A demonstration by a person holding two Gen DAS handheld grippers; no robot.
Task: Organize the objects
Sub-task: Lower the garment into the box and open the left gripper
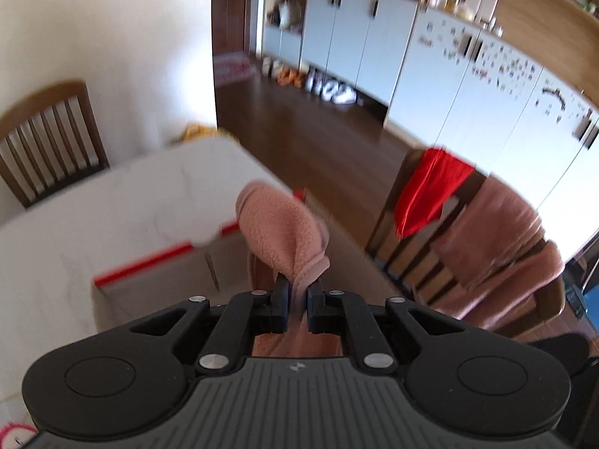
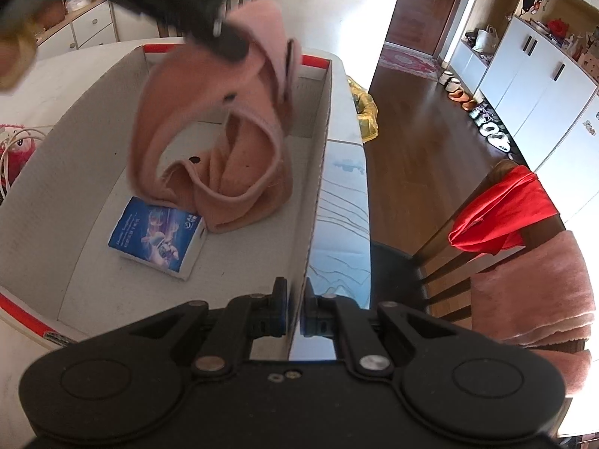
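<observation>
Hanging from the left claw (image 1: 297, 292), the pink fleece garment (image 2: 221, 142) runs with its long axis near vertical, top at 12 o'clock, lower folds resting on the floor of the open cardboard box (image 2: 322, 119). Left claw: clenched on a bunched edge of the fleece, fabric pinched between the pads; in the right wrist view it appears blurred at 11 o'clock above the box. Right claw (image 2: 295, 299): clamped on the near right wall of the box, cardboard edge between the pads. Blue booklet (image 2: 157, 237) lies flat inside the box, at 7 o'clock of the garment and touching its hem. Box stands on the white table (image 1: 45, 247). Chair (image 2: 524, 247) with red cloth (image 2: 501, 213) stands at 3 o'clock, apart from the table
</observation>
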